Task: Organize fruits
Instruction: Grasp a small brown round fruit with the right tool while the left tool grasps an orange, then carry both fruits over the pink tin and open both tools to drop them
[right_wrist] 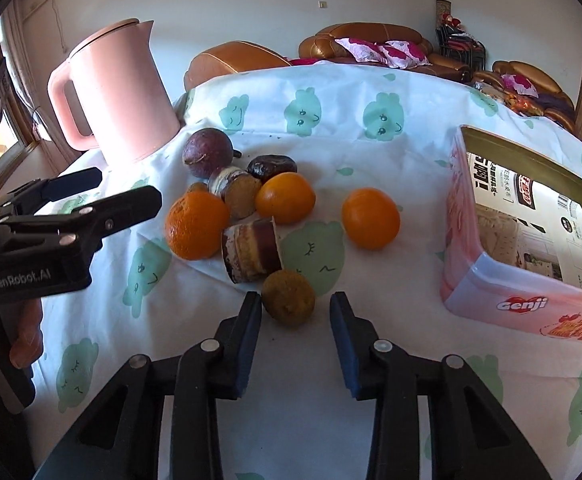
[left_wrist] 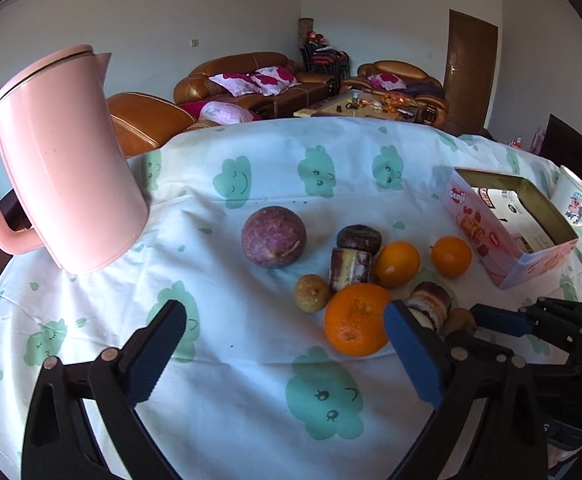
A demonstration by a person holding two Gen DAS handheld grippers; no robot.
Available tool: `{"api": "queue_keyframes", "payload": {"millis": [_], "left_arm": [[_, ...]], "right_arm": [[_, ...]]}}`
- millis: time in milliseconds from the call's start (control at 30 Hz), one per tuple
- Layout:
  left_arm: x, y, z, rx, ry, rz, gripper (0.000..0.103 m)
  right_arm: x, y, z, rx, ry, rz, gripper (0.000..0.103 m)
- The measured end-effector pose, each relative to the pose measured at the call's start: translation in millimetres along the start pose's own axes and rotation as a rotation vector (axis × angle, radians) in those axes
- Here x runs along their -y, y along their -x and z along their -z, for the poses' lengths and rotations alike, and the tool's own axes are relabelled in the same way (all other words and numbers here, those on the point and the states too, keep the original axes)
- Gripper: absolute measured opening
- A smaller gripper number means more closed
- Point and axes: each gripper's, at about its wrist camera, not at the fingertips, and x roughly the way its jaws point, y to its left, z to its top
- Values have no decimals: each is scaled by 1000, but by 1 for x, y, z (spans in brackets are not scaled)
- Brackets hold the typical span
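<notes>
Three oranges lie on the tablecloth: a large one [left_wrist: 355, 319] [right_wrist: 197, 225], a middle one [left_wrist: 396, 264] [right_wrist: 285, 197] and a right one [left_wrist: 451, 256] [right_wrist: 371, 218]. A purple passion fruit [left_wrist: 273, 237] [right_wrist: 207, 151] sits behind them. A small brown fruit [right_wrist: 288, 298] lies just in front of my open right gripper [right_wrist: 295, 309], between its fingertips' line. Another small brown fruit [left_wrist: 311, 293] sits left of the large orange. My left gripper [left_wrist: 287, 322] is open and empty, near the large orange. The right gripper also shows at the right of the left wrist view [left_wrist: 503, 320].
Cake pieces [right_wrist: 253, 250] [left_wrist: 350, 265] lie among the fruits. An open pink Genji tin [right_wrist: 531, 216] [left_wrist: 511, 224] stands at the right. A pink kettle [left_wrist: 67, 160] [right_wrist: 119, 92] stands at the left. A white mug [left_wrist: 573, 200] is at the far right. Sofas stand behind the table.
</notes>
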Motion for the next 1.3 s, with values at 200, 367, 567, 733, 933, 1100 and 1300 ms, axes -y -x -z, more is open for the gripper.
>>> {"api": "queue_keyframes", "payload": {"millis": [200, 367, 567, 733, 933, 1100, 1300], "left_arm": [[12, -3, 1, -10, -12, 80, 101], [20, -20, 3, -69, 3, 93, 80], [25, -43, 4, -130, 54, 92, 70], [36, -54, 5, -135, 23, 22, 58], [23, -45, 6, -97, 90, 64, 48], [14, -20, 3, 54, 157, 57, 48], [36, 2, -6, 183, 116, 61, 48]], "right_arm": [[-3, 2, 1, 1, 29, 16, 28], [15, 27, -6, 122, -56, 17, 28], [30, 37, -10, 171, -111, 53, 28], [32, 36, -10, 173, -116, 60, 29], [31, 43, -10, 223, -111, 61, 29], [34, 54, -12, 274, -109, 102, 29], [45, 71, -17, 360, -54, 293, 29]]}}
